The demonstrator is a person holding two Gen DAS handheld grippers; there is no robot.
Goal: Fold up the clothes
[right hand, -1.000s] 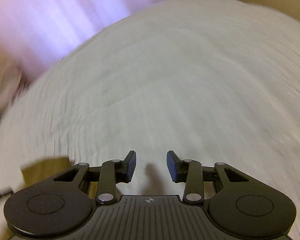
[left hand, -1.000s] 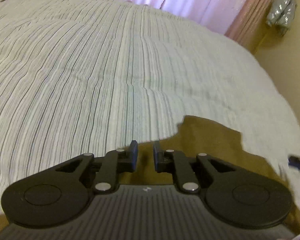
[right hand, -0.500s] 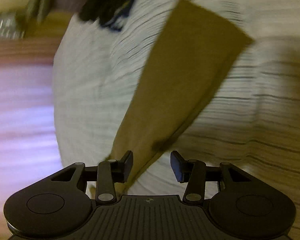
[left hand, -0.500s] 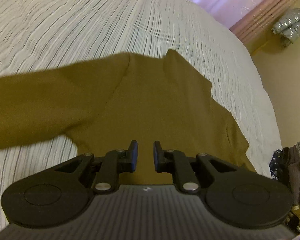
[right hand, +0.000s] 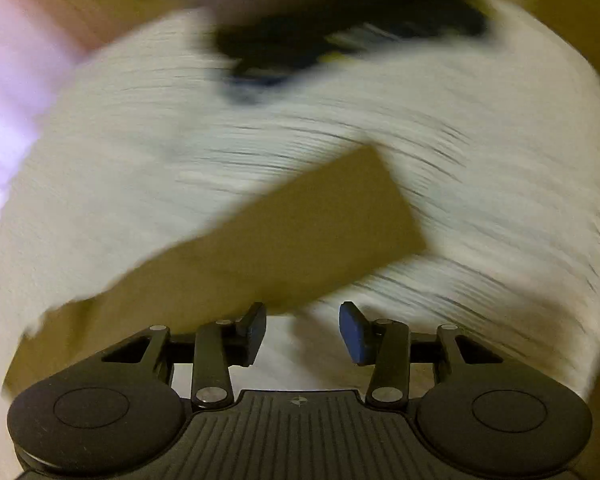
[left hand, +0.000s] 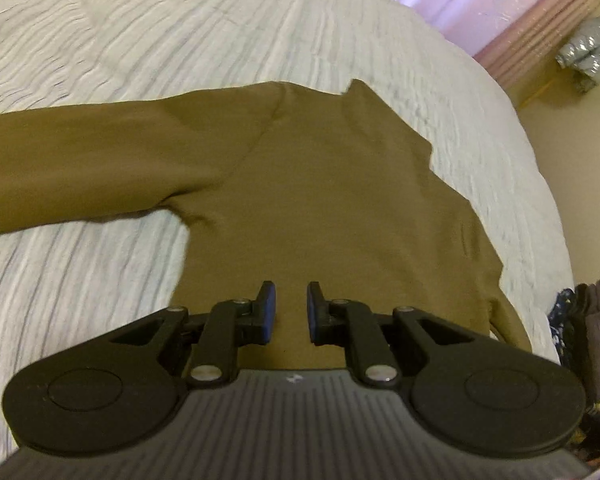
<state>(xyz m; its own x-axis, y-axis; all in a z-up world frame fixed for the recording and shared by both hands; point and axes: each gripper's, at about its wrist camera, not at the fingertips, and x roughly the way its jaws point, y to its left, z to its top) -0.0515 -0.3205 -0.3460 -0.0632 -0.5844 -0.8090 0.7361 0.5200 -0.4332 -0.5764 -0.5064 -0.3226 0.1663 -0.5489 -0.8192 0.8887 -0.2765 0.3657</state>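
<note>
An olive-brown long-sleeved top point(left hand: 320, 184) lies flat on the striped white bedspread point(left hand: 139, 32), one sleeve point(left hand: 79, 160) stretched out to the left. My left gripper point(left hand: 287, 312) hovers over the top's lower body, open with a narrow gap and nothing between its fingers. In the blurred right wrist view, the other sleeve point(right hand: 300, 232) runs diagonally across the bedspread point(right hand: 480, 160), ending in a square cuff. My right gripper point(right hand: 302, 330) is open above the bed beside that sleeve, holding nothing.
A pile of dark and grey clothes point(left hand: 592, 340) sits at the bed's right edge; it appears as a dark blur point(right hand: 340, 48) in the right wrist view. Pink curtains point(left hand: 480, 0) and a silvery garment point(left hand: 588, 52) stand beyond the bed.
Both grippers have swung fast; the left one moved from bare bedspread to above the top's body. The right view turned so the sleeve now lies diagonally ahead. Both grippers stayed open.
</note>
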